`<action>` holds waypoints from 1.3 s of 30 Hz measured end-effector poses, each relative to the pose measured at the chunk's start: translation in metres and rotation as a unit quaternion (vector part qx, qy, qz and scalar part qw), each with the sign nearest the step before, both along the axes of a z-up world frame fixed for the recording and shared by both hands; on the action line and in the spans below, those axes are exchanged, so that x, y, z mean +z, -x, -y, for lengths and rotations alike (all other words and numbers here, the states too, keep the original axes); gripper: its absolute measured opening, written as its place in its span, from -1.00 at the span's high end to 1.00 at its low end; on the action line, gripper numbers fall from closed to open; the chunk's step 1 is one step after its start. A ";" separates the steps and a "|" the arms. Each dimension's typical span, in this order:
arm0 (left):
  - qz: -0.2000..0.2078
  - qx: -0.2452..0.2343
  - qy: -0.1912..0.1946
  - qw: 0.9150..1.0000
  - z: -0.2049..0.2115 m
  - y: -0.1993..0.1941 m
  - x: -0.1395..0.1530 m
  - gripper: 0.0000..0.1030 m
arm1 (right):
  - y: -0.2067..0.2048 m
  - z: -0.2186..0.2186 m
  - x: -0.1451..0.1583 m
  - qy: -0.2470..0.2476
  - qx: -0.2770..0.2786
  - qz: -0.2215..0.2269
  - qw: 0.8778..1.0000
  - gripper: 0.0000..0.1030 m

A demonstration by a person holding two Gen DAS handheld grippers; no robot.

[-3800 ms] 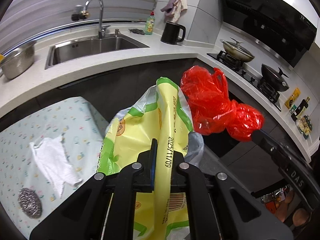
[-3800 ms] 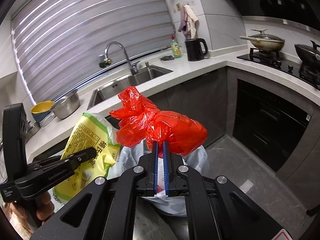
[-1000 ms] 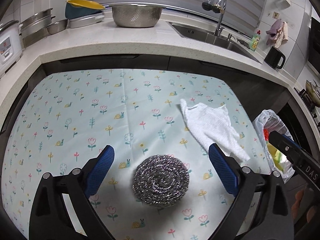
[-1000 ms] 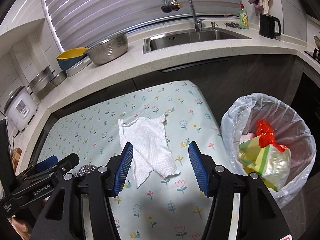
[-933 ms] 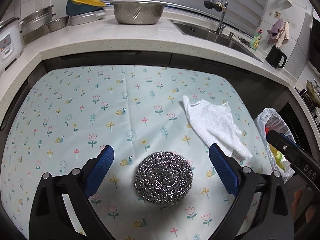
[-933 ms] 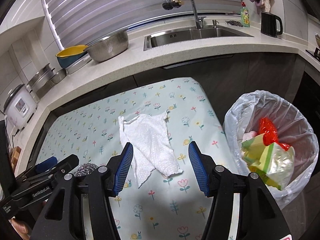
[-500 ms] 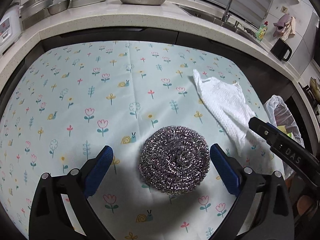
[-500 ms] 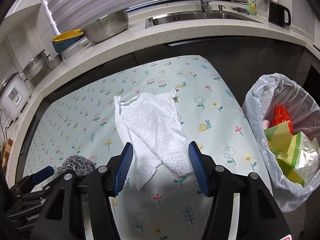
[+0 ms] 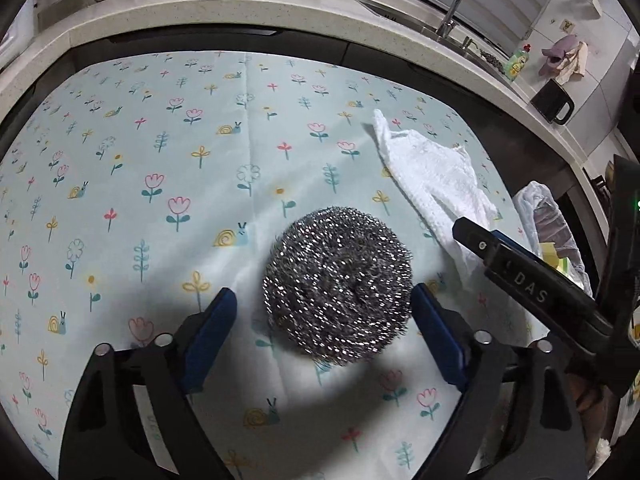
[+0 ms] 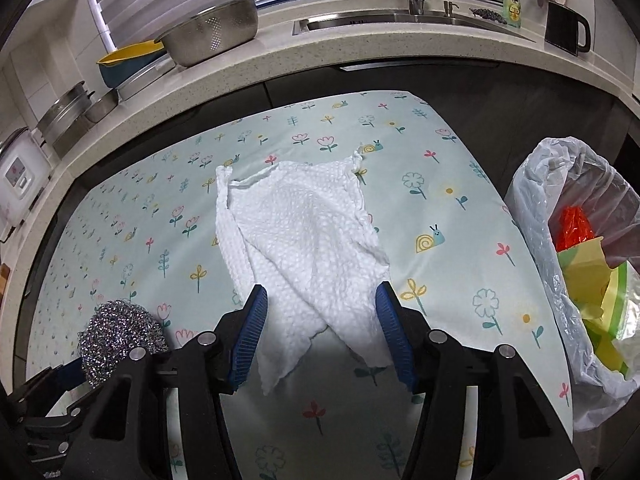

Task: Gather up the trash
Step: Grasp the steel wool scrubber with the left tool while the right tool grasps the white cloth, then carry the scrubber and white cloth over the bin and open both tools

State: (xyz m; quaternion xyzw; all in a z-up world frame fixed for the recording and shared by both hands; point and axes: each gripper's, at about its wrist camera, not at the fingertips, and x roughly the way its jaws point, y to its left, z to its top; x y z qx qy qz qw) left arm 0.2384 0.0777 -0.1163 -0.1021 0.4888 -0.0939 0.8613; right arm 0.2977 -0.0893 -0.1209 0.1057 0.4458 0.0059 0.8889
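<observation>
One steel scourer [image 9: 338, 286], one white cloth [image 10: 304, 248], one bin [image 10: 532, 208].

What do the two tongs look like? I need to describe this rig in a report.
Both tongs are matte black plastic with silver rivets. The left tongs and right tongs carry blue ribbed pads. White letters "DAS" mark the right one's side. No cables or sleeves show.

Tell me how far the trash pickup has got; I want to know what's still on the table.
Done: the red bag and yellow wrapper lie in the lined bin. In hand: the left gripper is closing around the steel scourer, the right gripper around the white paper towel; neither is gripped yet. Left: lift both and drop them in the bin.
</observation>
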 end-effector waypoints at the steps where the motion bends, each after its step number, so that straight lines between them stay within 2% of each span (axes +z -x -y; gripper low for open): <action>1: 0.001 -0.009 0.003 1.000 0.002 0.001 0.001 -0.33 | 0.001 0.002 0.000 0.001 -0.001 -0.001 1.000 0.30; 2: -0.002 -0.018 0.007 1.000 0.005 0.001 0.002 -0.20 | 0.002 0.004 0.000 -0.001 -0.001 -0.003 1.000 0.55; 4: -0.002 -0.021 0.008 1.000 0.008 0.002 0.005 -0.08 | 0.004 0.009 0.001 -0.012 -0.001 -0.005 1.000 0.85; 8: 0.003 -0.022 0.009 1.000 0.011 0.002 0.015 0.03 | 0.015 0.019 0.017 -0.023 -0.010 0.015 1.000 0.88; 14: 0.026 -0.031 0.004 0.999 0.024 0.005 0.040 0.03 | 0.031 0.037 0.058 -0.021 -0.021 0.057 0.998 0.88; 21: 0.052 -0.054 0.003 0.997 0.058 0.010 0.072 0.03 | 0.049 0.070 0.098 -0.013 -0.040 0.092 0.995 0.88; 30: 0.093 -0.108 0.002 0.990 0.126 0.020 0.113 0.03 | 0.091 0.135 0.138 -0.006 -0.093 0.133 0.987 0.88; 39: 0.109 -0.177 -0.002 0.978 0.211 0.032 0.127 0.03 | 0.135 0.209 0.146 0.003 -0.158 0.147 0.976 0.88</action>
